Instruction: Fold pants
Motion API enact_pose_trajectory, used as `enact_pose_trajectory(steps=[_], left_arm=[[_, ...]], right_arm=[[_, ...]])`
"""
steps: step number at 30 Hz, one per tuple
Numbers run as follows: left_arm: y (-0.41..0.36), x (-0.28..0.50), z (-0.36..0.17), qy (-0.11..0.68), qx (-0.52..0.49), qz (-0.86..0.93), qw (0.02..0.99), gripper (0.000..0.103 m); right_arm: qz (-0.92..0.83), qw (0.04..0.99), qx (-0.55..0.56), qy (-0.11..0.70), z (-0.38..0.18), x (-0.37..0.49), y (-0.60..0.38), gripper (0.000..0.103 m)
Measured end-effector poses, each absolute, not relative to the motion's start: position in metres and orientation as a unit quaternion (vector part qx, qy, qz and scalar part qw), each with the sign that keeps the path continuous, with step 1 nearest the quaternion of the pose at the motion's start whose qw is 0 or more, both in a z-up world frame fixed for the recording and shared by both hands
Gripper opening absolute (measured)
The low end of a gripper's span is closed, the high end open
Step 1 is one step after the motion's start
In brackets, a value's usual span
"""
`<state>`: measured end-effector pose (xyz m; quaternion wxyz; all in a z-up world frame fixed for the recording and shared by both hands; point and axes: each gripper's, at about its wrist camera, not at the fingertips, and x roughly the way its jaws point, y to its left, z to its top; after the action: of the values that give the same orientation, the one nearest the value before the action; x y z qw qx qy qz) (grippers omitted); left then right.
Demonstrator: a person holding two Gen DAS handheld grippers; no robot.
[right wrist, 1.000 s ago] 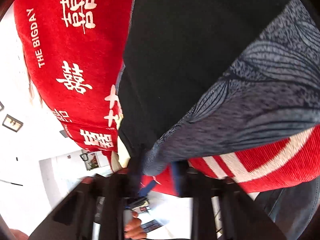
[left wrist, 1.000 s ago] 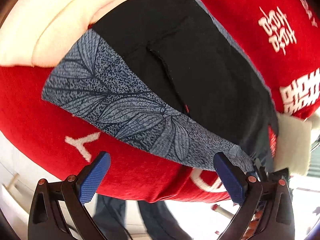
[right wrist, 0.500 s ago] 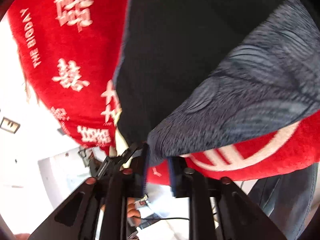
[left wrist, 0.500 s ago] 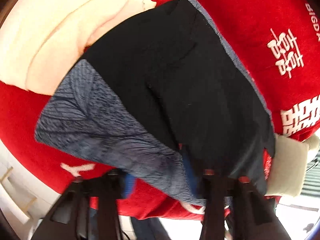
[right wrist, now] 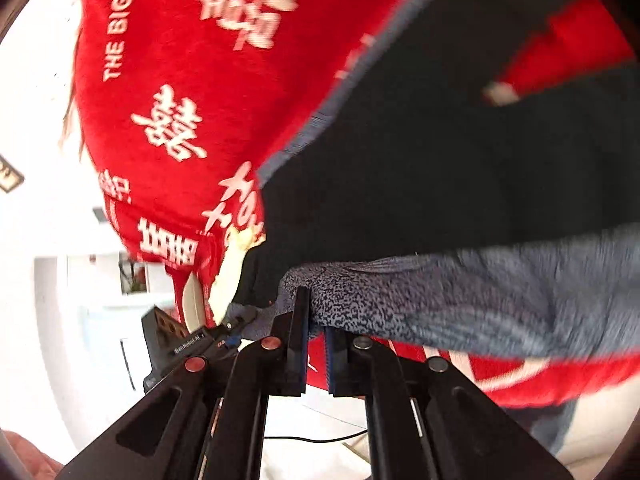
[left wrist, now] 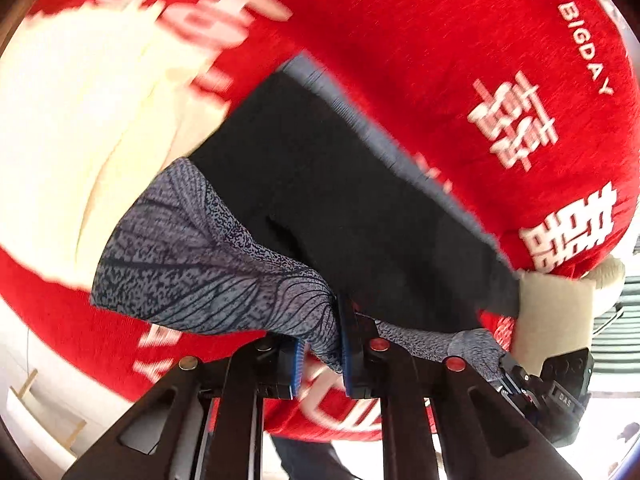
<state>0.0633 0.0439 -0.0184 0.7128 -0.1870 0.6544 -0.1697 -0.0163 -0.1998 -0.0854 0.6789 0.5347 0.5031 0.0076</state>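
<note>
Black pants (left wrist: 340, 200), speckled leaf-print band, plush red blanket (left wrist: 420, 60)

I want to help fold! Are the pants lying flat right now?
No. The pants are bunched at the patterned hem, pinched by the left gripper and right gripper.

pants (left wrist: 352, 216): black where I see them ahead of my left tool, with a blue-grey speckled hem band printed in dark leaf veins
blanket (left wrist: 420, 52): red, white characters and lettering, beyond the pants
pads (left wrist: 297, 364): blue, on black fingers
cushion (left wrist: 80, 152): cream, off to my tool's left
</note>
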Motion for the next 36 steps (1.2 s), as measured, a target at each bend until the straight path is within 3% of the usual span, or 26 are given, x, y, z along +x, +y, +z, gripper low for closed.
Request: enact_pose_trajectory(steps=[6,10,12,14,15,16,21,23,25,27,32,36], left_arm=[[0.000,0.144,-0.015,0.641,-0.182,-0.159,0.729,0.016],[-0.023,0.191,-0.044,0.641,-0.157,-0.136,0.738,0.017],[-0.033,0.209,-0.060,0.641,-0.142,-0.125,0.744,0.030],[-0.043,0.222,-0.074,0.636,-0.112,-0.099,0.757,0.054],[-0.044,0.225,-0.079,0.632,-0.096,-0.076,0.765,0.074],[-0.043,0.227,-0.083,0.626,-0.087,-0.058,0.773,0.081],[-0.030,0.229,-0.084,0.626,-0.090,-0.040,0.774,0.081],[-0.030,0.225,-0.073,0.620,-0.063,-0.041,0.781,0.081],[-0.032,0.220,-0.060,0.607,-0.035,-0.039,0.793,0.081],[-0.032,0.216,-0.046,0.593,-0.027,-0.036,0.804,0.081],[-0.041,0.213,-0.040,0.587,-0.005,-0.025,0.809,0.081],[-0.061,0.207,-0.068,0.615,0.034,-0.038,0.787,0.081]], right_arm=[[0.035,0.663,0.514,0.543,-0.094,0.075,-0.250,0.007],[0.044,0.642,0.498,0.582,-0.136,0.139,-0.275,0.007],[0.038,0.632,0.492,0.598,-0.160,0.161,-0.286,0.007],[0.037,0.618,0.486,0.616,-0.187,0.179,-0.296,0.007],[0.033,0.611,0.486,0.624,-0.201,0.184,-0.300,0.008],[0.031,0.601,0.491,0.630,-0.215,0.188,-0.304,0.009],[0.033,0.577,0.518,0.631,-0.237,0.193,-0.312,0.014],[0.039,0.590,0.501,0.632,-0.225,0.196,-0.310,0.026],[0.046,0.606,0.485,0.628,-0.210,0.198,-0.309,0.057],[0.047,0.628,0.466,0.621,-0.191,0.199,-0.306,0.069],[0.071,0.671,0.415,0.610,-0.149,0.193,-0.288,0.070],[0.114,0.656,0.389,0.636,-0.156,0.192,-0.258,0.070]])
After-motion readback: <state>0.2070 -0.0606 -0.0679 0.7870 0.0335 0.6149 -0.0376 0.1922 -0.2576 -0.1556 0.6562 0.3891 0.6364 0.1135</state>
